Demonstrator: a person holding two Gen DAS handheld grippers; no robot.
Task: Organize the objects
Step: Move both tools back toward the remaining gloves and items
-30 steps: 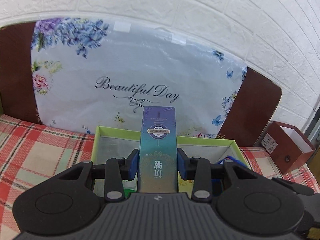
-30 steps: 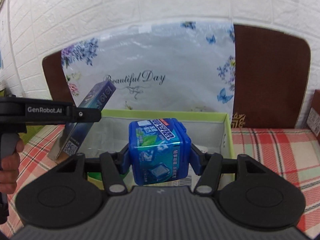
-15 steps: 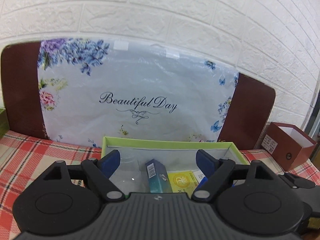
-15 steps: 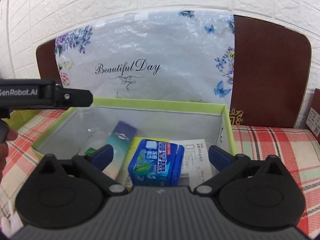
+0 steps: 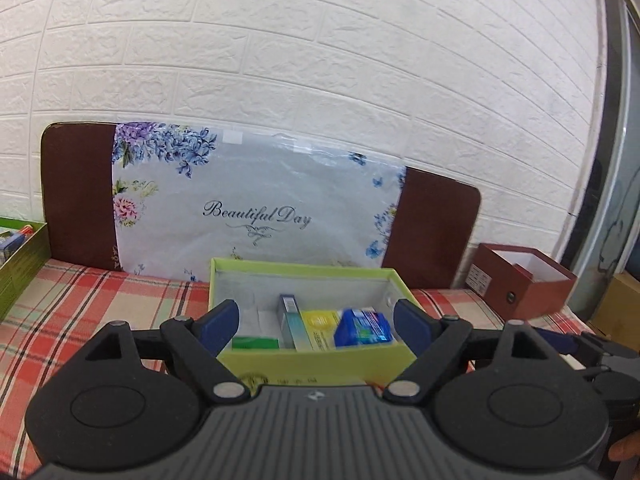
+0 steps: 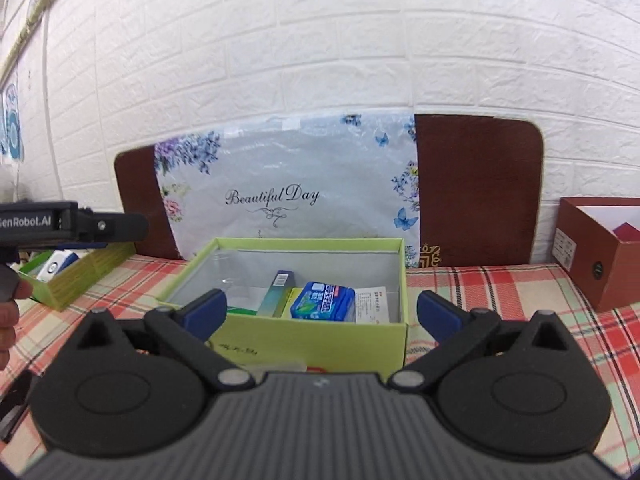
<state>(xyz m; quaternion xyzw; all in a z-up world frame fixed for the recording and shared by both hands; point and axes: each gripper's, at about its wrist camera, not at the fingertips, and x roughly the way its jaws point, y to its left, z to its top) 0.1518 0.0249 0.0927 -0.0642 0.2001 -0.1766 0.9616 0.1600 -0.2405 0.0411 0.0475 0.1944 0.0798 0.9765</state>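
Though the left claw [image 5: 316, 322] hides part of the green box [image 5: 320, 364], a blue pack [image 5: 362, 328], slim carton [image 5: 294, 322] and yellow packet [image 5: 318, 320] lie inside; both it and the right claw [image 6: 322, 312] gape wide, empty.

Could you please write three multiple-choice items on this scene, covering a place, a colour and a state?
1. Where does the blue container lie?
A. inside the green box
B. on the checked cloth
C. in the red box

2. What colour are the pads on the gripper fingers?
A. red
B. blue
C. yellow

3. How are the left gripper and right gripper?
A. both open and empty
B. both shut
C. one holds a carton

Key: A, it sits among the cartons inside; B, the pads show blue; A, the jaws stand wide apart with nothing between.
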